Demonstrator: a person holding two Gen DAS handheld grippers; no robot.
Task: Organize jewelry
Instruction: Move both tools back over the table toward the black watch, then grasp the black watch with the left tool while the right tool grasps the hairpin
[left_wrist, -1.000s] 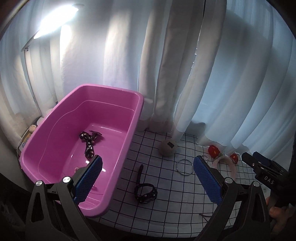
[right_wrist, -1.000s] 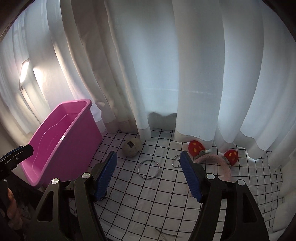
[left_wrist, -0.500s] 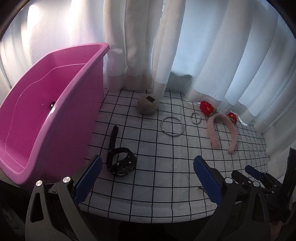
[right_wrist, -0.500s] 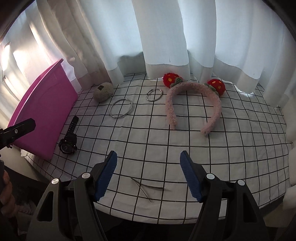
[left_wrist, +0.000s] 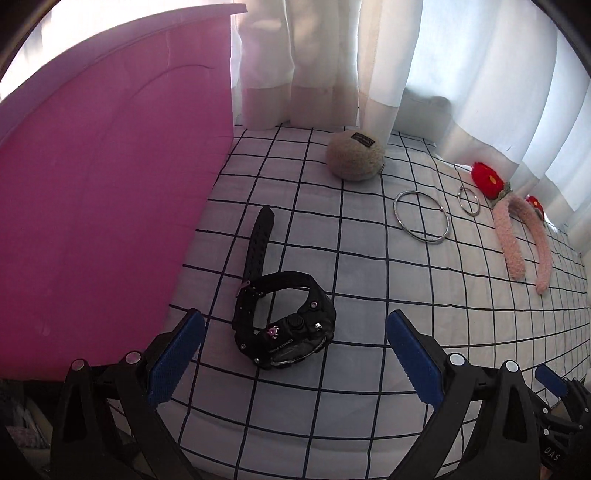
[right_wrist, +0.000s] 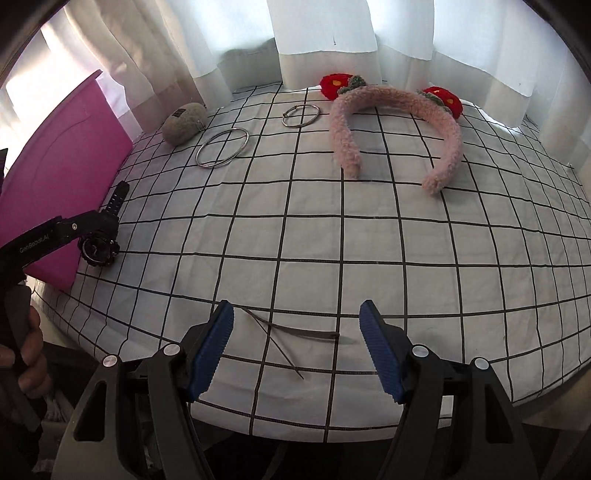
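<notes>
Right gripper (right_wrist: 295, 345) jaws stand apart, nothing gripped. Thin dark hairpins (right_wrist: 286, 338) lie on the checked cloth (right_wrist: 369, 236) between the jaws. Pink headband (right_wrist: 399, 125) lies well beyond them; black watch (right_wrist: 98, 251) far left.

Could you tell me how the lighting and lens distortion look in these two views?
Left wrist view: backlit curtain blows out white, bin wall shaded, grid lines bow. Right wrist view: same backlight, cloth bulges like a dome, corners vignette black.

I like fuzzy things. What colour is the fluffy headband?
The headband is pink, with red flowers at its top. The right wrist view shows it best.
</notes>
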